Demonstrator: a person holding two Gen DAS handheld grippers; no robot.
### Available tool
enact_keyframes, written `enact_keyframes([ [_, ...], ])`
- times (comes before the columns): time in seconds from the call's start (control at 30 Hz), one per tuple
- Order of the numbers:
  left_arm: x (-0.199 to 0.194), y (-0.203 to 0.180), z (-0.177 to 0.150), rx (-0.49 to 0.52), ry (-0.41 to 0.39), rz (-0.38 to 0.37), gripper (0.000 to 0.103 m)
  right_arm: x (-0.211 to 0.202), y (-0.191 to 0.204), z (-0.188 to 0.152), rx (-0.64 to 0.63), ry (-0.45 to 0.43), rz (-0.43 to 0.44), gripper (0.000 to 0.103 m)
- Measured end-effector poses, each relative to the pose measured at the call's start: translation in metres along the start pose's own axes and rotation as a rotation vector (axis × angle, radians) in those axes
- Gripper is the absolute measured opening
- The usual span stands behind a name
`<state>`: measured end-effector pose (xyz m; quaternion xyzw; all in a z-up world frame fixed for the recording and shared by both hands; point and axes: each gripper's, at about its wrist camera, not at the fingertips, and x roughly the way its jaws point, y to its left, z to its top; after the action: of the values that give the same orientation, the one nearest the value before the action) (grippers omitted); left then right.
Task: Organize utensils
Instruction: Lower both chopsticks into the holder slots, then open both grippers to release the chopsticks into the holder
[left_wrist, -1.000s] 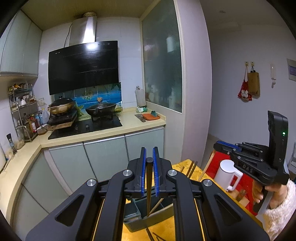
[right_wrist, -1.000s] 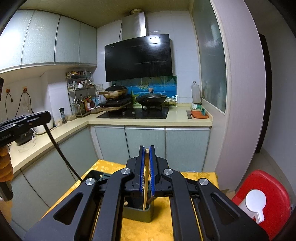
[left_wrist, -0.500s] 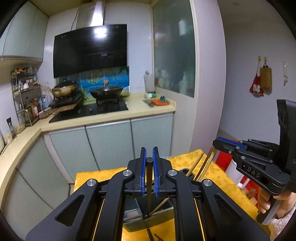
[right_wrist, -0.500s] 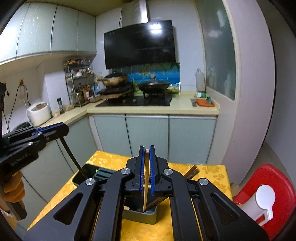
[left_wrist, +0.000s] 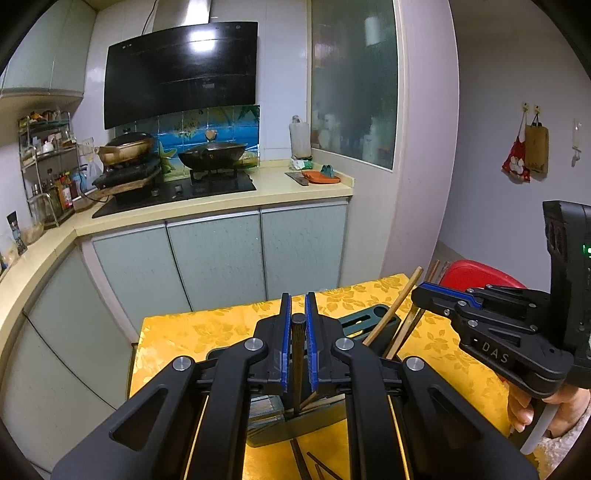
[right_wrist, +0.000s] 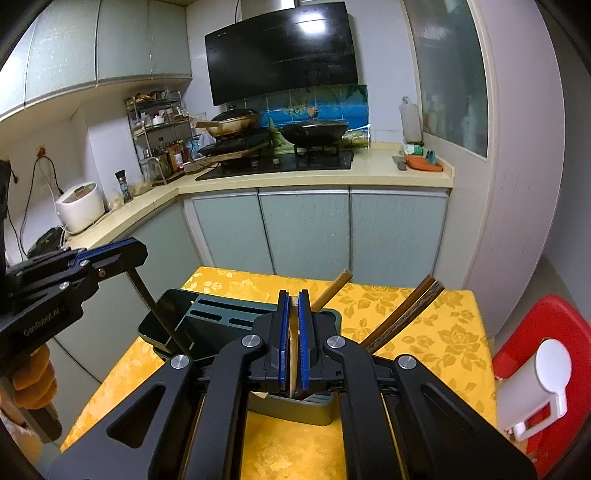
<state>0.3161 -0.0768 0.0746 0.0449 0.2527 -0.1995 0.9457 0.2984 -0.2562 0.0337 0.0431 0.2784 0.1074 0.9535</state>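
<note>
While both tools hang over the dark green utensil holder (right_wrist: 236, 325), each has a single chopstick pinched. Left tool (left_wrist: 297, 325) has its blue pads pressed onto a dark brown chopstick (left_wrist: 297, 365), upright, its lower end dipping into the holder's front compartment. Right tool (right_wrist: 293, 321) is squeezed onto a pale wooden chopstick (right_wrist: 293, 354), also near upright, its lower end hidden down inside the holder. And look at the holder itself: it sits on the surface with the yellow flowered cloth (right_wrist: 436, 332), already carrying several sticks that lean out toward its far right, a light bamboo one (right_wrist: 332, 290) and a darker brown pair (right_wrist: 410, 312). A couple of loose sticks (left_wrist: 306, 463) lie on the cloth just in front of the holder.

My read on handling: these are light, stiff, slim rods, smooth enough to pivot between flat pads, so a grip near the upper end, as both tools have it, lets gravity hang them straight. Both look slender and straight, the dark one square-topped, the pale one plain raw wood.
</note>
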Motion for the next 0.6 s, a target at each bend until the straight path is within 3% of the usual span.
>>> enact_keyframes([
  [0.03, 0.000, 0.000, 0.000, -0.002, -0.001, -0.001, 0.012, 0.000, 0.000, 0.000, 0.003, -0.001, -0.004, 0.013],
  [0.1, -0.003, 0.002, -0.001, -0.006, -0.010, 0.002, 0.033, -0.003, -0.002, 0.000, 0.019, -0.010, -0.014, 0.042],
  [0.13, -0.005, 0.002, 0.000, -0.006, -0.017, 0.005, 0.038, -0.005, -0.003, -0.001, 0.029, -0.016, -0.019, 0.046],
  [0.23, -0.011, 0.003, 0.000, -0.010, -0.024, 0.008, 0.049, -0.009, -0.006, -0.001, 0.043, -0.022, -0.021, 0.047],
  [0.4, -0.024, 0.010, 0.000, -0.043, -0.043, 0.014, 0.080, -0.020, -0.009, -0.005, 0.049, -0.036, -0.026, 0.047],
  [0.6, -0.044, 0.014, -0.008, -0.065, -0.068, 0.011, 0.087, -0.037, -0.013, -0.013, 0.046, -0.049, -0.037, 0.047],
])
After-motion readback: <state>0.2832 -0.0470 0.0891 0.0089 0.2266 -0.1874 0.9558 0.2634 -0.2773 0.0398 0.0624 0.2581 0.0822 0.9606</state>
